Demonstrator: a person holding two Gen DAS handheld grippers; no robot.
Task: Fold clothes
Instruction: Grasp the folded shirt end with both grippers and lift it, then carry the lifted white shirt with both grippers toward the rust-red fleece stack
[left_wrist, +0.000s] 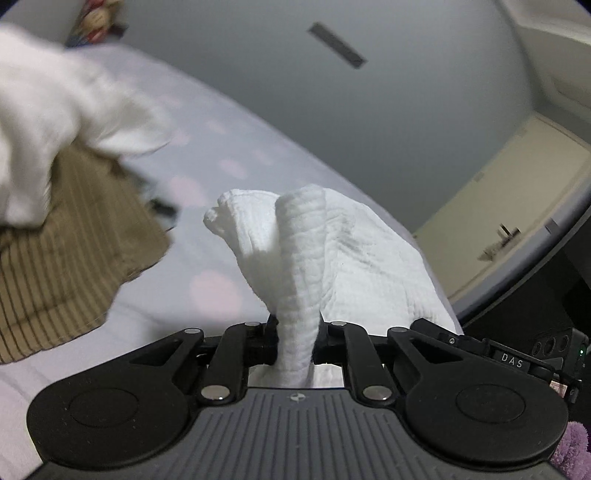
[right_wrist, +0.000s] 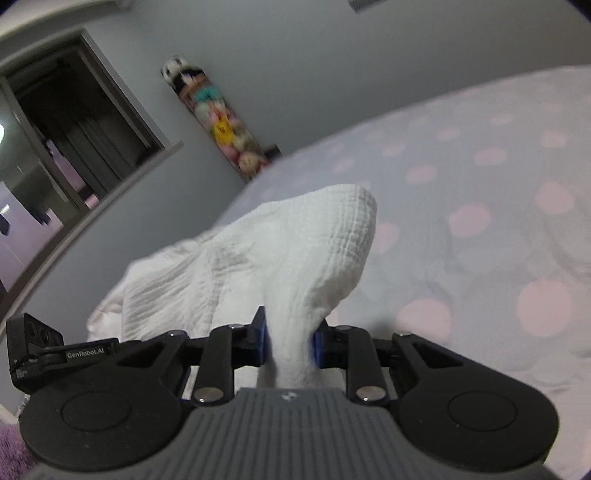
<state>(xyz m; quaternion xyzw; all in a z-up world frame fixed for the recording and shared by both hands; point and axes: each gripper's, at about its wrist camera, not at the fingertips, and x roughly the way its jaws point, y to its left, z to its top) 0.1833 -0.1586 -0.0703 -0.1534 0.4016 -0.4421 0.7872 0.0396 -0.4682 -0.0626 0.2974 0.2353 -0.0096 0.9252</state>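
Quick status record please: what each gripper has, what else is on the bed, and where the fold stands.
left gripper: shut on white cloth
right gripper: shut on white cloth, bunched between the fingers
cloth state: lifted off the bed, crumpled, not folded yet
also on bed: tan striped garment, under more white fabric
view quality: left view blurred at upper left

A pale bedsheet with blurred pink dots covers the bed; a grey wall rises behind it, bearing a dark narrow strip; a tall column of colourful soft toys leans in the corner beside a dark doorway; a cream door shows a handle.
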